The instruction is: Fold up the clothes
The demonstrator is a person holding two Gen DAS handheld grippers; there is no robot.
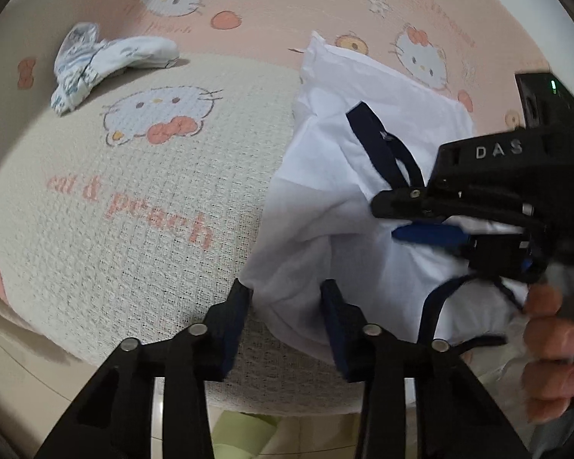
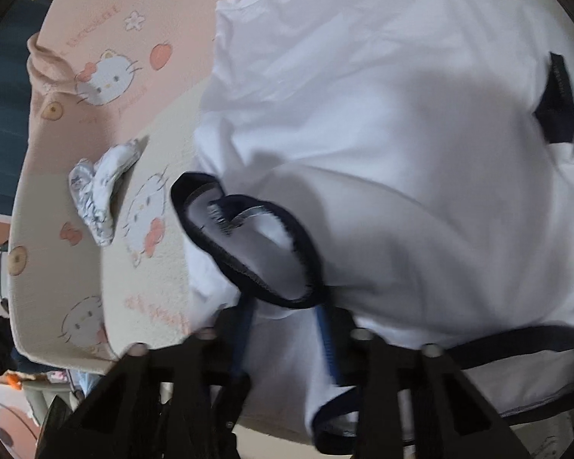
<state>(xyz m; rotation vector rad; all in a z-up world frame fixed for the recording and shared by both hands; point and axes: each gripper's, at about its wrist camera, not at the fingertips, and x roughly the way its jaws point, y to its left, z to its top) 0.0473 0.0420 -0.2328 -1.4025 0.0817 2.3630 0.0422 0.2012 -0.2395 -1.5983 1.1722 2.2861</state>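
A white garment with navy trim hangs bunched over the cat-print blanket. My right gripper reaches in from the right and is shut on a fold of the garment beside the navy neckline. In the right wrist view the white garment fills the frame. Its navy neck opening loops just above my right gripper, with cloth pinched between the blue pads. My left gripper is open, and the garment's lower corner hangs between its fingers.
A small white-and-blue patterned garment lies crumpled at the far left of the blanket, also visible as the small garment. A person's hand holds the right gripper's handle. The blanket's front edge drops to the floor.
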